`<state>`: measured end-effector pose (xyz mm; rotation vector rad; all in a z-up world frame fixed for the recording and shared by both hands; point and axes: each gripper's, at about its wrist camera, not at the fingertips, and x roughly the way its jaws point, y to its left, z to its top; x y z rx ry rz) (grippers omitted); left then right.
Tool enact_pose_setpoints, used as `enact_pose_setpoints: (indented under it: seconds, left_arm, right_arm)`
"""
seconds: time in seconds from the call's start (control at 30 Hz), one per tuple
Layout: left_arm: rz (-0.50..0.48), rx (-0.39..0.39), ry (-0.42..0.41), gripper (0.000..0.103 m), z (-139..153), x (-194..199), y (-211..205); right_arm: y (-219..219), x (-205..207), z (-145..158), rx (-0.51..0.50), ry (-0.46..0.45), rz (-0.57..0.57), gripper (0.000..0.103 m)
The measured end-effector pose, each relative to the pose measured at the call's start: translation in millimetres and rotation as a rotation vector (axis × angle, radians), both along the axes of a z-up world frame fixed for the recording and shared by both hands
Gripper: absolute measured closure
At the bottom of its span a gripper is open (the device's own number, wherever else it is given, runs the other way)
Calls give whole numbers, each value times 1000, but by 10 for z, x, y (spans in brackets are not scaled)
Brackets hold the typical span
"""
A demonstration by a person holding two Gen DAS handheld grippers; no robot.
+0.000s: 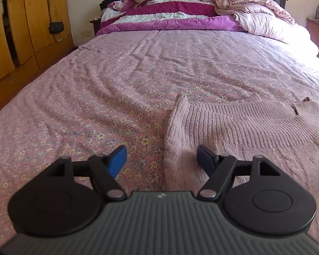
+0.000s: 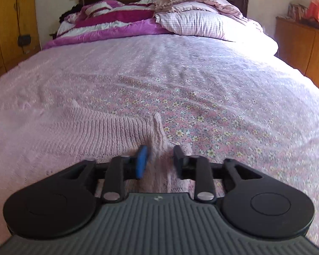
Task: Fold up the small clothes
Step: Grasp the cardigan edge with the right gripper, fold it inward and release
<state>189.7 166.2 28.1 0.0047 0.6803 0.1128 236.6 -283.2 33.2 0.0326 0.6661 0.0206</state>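
- Folding looks barely begun: pink knit sweater [image 1: 240, 127] lies spread flat on the flowered bed sheet [image 1: 95, 89], with no crease or doubled layer showing.
- Sweater's ribbed hem faces the headboard end; its long axis seems to run across the bed, left to right.
- Left tongs [image 1: 161, 159] stand spread, straddling the sweater's left edge, pinching nothing.
- Right tongs [image 2: 159, 159] are parted over the sweater's right corner [image 2: 159, 131]; cloth lies between, not pressed.
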Motion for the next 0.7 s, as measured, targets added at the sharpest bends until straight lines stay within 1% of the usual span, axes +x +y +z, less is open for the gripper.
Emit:
enact_pose_setpoints:
  seconds: [0.07,0.23,0.33,0.43,0.5,0.57,0.7]
  left_arm:
    - [-6,4,-3,29,57,-95,-7]
    - [-6,-17,20,29,142,-357,-14]
    - [-3,-44,50,29,165,-505,-15]
    - [2,-80,83,29,163,-634,-24]
    - [2,-105,114,29,138,-707,-27]
    - [4,-117,138,29,123,-782,-44]
    - [-4,-102,159,29,117,-936,-122]
  right_arm:
    - [-86,-139,69,60,-16,-13,42]
    - [-340,-508,132,243,1,-53,33]
    - [-498,-724,108,369,27,-73,27]
    - [-578,-916,60,461,43,-89,24]
    - [-585,-1015,28,494,56,-92,22]
    - [-559,-1087,-5,501,67,-86,21]
    - [-490,-1162,-69,514,81,-60,21]
